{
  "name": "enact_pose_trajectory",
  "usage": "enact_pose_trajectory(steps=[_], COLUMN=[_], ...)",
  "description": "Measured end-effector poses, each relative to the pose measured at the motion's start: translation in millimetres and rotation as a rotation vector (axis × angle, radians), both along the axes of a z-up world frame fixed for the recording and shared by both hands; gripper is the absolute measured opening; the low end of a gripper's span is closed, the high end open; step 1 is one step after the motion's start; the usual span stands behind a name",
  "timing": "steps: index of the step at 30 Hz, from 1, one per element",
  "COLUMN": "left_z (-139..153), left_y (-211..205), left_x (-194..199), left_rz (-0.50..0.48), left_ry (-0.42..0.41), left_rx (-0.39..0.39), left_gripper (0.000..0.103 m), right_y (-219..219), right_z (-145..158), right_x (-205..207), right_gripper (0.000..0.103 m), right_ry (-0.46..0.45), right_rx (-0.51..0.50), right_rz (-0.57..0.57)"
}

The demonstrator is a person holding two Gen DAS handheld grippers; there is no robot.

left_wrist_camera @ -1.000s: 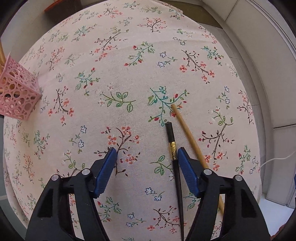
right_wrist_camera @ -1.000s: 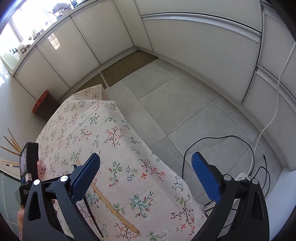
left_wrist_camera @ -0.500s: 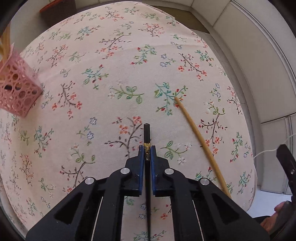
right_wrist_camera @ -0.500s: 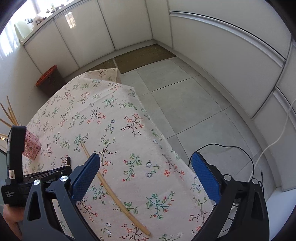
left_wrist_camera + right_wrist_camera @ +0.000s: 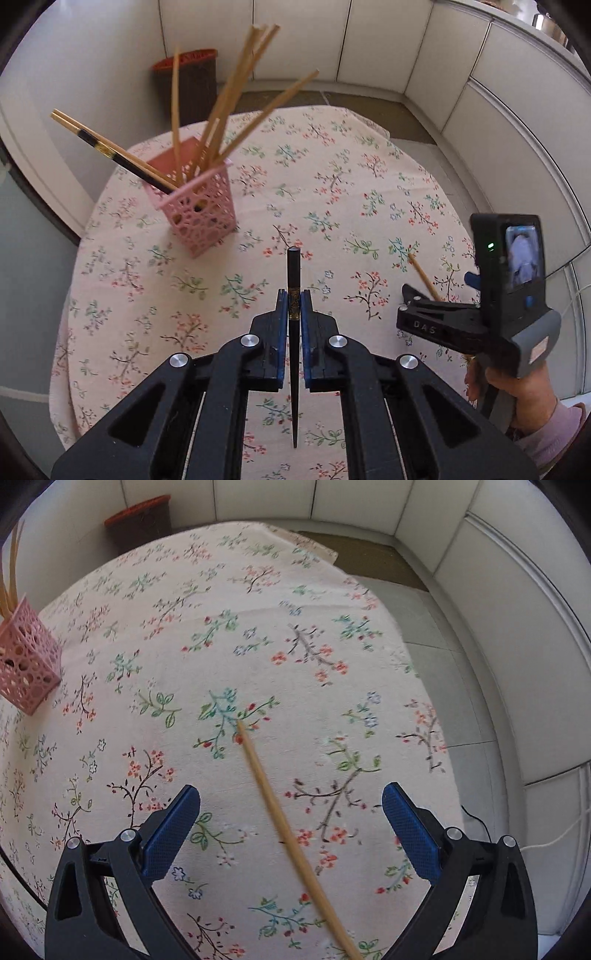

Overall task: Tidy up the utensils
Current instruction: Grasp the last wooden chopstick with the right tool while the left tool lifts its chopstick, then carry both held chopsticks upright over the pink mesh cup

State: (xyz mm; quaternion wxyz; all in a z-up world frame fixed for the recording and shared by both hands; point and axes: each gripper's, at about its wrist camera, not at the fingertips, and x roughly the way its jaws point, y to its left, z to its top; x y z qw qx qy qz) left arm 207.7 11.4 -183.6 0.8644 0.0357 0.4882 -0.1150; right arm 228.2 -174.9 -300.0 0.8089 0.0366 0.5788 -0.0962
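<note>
Left wrist view: black chopstick point(image 5: 294, 332), flat on the cloth point(image 5: 332, 206) a second ago, is now clamped in the left claw point(image 5: 294, 306) and lifted; pink holder point(image 5: 195, 210) has come into sight ahead. One stick is ready to drop in. Bamboo stick point(image 5: 280, 819) lies on the cloth between the right claw's point(image 5: 291, 823) wide, closing pads point(image 5: 170, 830), untouched.

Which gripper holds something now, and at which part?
The left gripper holds the black chopstick at its gold band, near the thick end. The right gripper holds nothing.
</note>
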Motion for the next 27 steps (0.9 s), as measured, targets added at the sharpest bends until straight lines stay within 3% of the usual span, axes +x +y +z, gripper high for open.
enact_pose_trajectory(steps=[1, 2, 4, 5, 6, 8, 11, 14, 27], left_z=[5.0, 10.3, 20.5, 24.4, 27.4, 32.8, 43.0, 49.4, 82.7], left_y=[4.1, 8.7, 16.4, 19.5, 21.6, 24.9, 32.9, 42.4, 83.0], left_x=[-1.0, -2.6, -4.9, -6.4, -7.8, -9.4, -17.0, -22.3, -43.0], left_rz=[0.005, 0.006, 0.011, 0.016, 0.02, 0.026, 0.035, 0.048, 0.12], left_ry=[-0.021, -0.039, -0.069, -0.079, -0.088, -0.104, -0.129, -0.15, -0.238], left_rx=[0.003, 0.005, 0.003, 0.002, 0.0, -0.006, -0.019, -0.032, -0.082], left_gripper=[0.006, 0.006, 0.006, 0.006, 0.006, 0.006, 0.006, 0.006, 0.006], right_y=[-0.1, 0.4, 6.2, 12.7, 17.5, 24.2, 28.7, 34.0, 65.8], right_z=[1.2, 0.8, 4.6, 8.1, 10.3, 12.8, 14.3, 22.4, 171.6], right_x=[-3.8, -4.5, -3.6, -2.7, -1.6, -1.0, -6.1, -18.5, -71.6], right_gripper=[0.089, 0.079, 0.069, 0.053, 0.03, 0.015, 0.007, 0.006, 0.006], right_ry=[-0.037, -0.04, -0.052, -0.055, -0.049, -0.031, -0.025, -0.036, -0.385], right_rx=[0.024, 0.045, 0.041, 0.042, 0.044, 0.062, 0.142, 0.24, 0.395], right_rz=[-0.025, -0.037, -0.027, -0.006, 0.011, 0.018, 0.033, 0.034, 0.155])
